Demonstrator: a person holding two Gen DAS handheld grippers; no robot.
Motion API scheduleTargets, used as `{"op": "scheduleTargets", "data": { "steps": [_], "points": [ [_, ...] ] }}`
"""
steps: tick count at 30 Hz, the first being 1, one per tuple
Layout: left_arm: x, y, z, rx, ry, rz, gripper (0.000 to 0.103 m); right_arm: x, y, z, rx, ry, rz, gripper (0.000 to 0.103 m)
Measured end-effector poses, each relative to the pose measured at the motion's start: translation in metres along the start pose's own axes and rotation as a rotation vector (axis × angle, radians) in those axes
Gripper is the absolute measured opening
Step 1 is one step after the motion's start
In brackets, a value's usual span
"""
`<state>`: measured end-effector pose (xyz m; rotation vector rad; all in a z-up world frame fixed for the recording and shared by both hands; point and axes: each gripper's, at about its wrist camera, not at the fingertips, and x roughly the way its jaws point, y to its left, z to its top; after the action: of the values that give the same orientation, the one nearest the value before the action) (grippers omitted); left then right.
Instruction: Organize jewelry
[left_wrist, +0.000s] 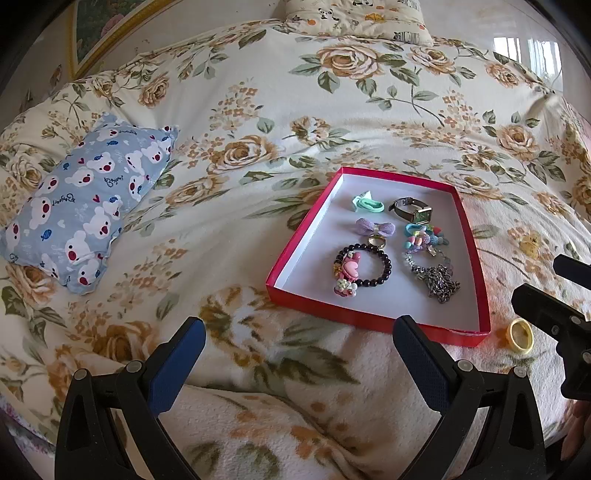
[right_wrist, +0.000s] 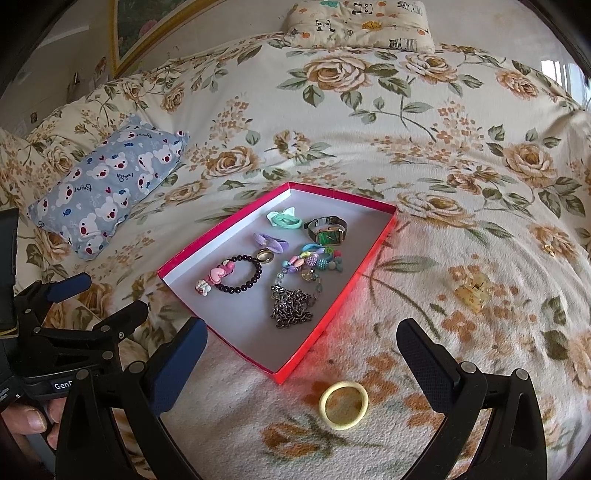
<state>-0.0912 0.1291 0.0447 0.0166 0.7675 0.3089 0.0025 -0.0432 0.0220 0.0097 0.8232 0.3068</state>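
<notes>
Reaching for yellow hair tie (right_wrist: 344, 405) on the blanket (right_wrist: 461, 369), just outside the red tray's (right_wrist: 295, 367) near corner.
Right gripper (right_wrist: 301, 363) gapes empty over the tie; left gripper (left_wrist: 299, 352) also spread wide, holding nothing. Advice: drop one finger inside the loop, pinch the band only, avoid snagging fleece. Amber clip (right_wrist: 474, 290) lies well right, likely next.
</notes>
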Motion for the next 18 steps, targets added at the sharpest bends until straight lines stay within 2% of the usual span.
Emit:
{"op": "scheduleTargets", "data": {
  "steps": [18],
  "points": [
    [0.0017,-0.0033,0.0010,-0.003,0.006,-0.005,0.102,0.0001,0.0001,0.0002,0.000,0.001,0.000,0.103]
  ]
}}
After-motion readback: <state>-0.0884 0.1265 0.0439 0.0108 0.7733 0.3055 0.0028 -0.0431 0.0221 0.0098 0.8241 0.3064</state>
